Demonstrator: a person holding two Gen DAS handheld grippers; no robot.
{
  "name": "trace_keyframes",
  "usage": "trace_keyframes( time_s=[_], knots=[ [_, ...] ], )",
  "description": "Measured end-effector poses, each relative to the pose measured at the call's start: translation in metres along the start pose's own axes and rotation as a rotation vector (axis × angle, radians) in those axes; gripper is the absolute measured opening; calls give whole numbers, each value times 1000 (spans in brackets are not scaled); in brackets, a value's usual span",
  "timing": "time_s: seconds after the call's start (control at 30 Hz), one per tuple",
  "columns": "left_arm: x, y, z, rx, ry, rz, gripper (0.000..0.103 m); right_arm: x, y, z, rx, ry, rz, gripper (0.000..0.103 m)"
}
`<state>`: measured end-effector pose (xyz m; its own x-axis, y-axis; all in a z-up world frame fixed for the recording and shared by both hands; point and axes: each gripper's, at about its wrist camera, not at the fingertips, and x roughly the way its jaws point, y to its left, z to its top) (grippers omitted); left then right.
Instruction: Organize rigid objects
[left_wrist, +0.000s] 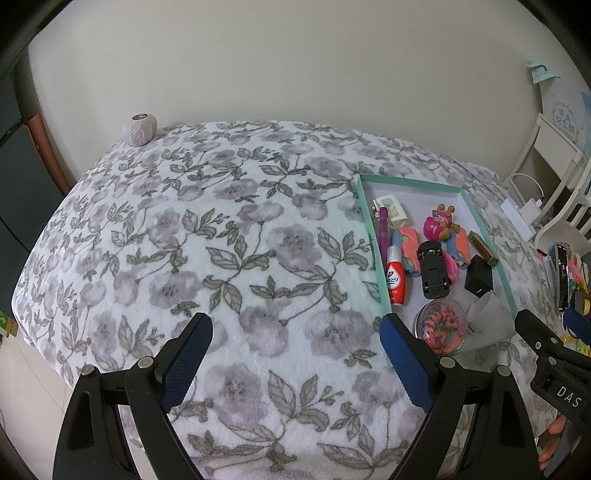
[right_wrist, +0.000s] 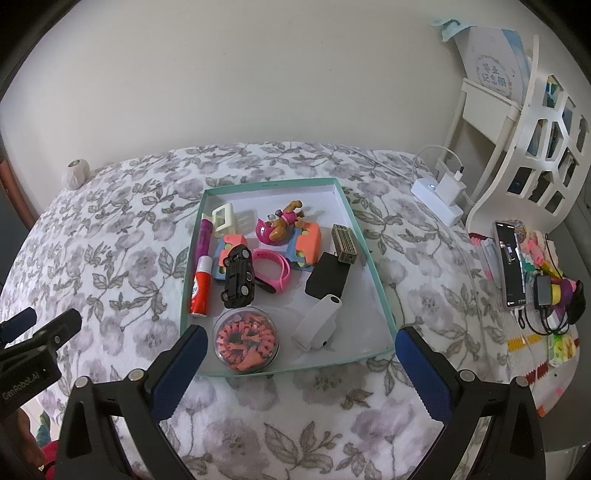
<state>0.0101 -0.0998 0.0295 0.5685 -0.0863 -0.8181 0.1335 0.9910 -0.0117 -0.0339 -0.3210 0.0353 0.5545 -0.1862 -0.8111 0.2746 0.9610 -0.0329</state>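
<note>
Tray (right_wrist: 373, 269), shallow, teal rim, white floor, sits on the floral blanket (left_wrist: 221, 240), right of centre in the left view, dead ahead in the right view. All the loose items are inside it.

Contents, far to near:
- cream clip (right_wrist: 225, 218) at the far left corner, purple tube (right_wrist: 205, 236) along the left wall, red bottle (right_wrist: 201, 286) just below it, also against that wall
- pink dog figure (right_wrist: 279, 225) mid-far, leaning on an orange-blue block (right_wrist: 306, 245); second such block (right_wrist: 229, 251) left of it
- black toy car (right_wrist: 238, 280) on its roof, overlapping the left block and the pink wristband (right_wrist: 271, 269)
- small tan box (right_wrist: 344, 243) near the right wall, black adapter (right_wrist: 327, 280) just below it
- white device (right_wrist: 319, 321) near right, round clear case (right_wrist: 245, 339) of orange bits near left

Left gripper (left_wrist: 295, 354): jaws spread wide, nothing between them, over bare blanket left of the tray; its right finger overlaps the tray's near-left corner in view.
Right gripper (right_wrist: 301, 354): jaws spread wide, nothing held, hovering at the tray's near edge, straddling it.

Outside: white ball (left_wrist: 139, 129) at the far left corner, power strip (right_wrist: 437, 201) with charger, phone (right_wrist: 511, 266) and clutter to the right.
</note>
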Motion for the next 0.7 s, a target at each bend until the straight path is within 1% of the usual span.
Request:
trace_keyframes(
  time_s=[0.5,0.7],
  knots=[
    [-1,-1,0,5,3,8,92,1,0,1,-6,1,-2,103],
    [-4,-3,0,15,-14,6,92,1,1,2,-7,2,-2,103]
  ],
)
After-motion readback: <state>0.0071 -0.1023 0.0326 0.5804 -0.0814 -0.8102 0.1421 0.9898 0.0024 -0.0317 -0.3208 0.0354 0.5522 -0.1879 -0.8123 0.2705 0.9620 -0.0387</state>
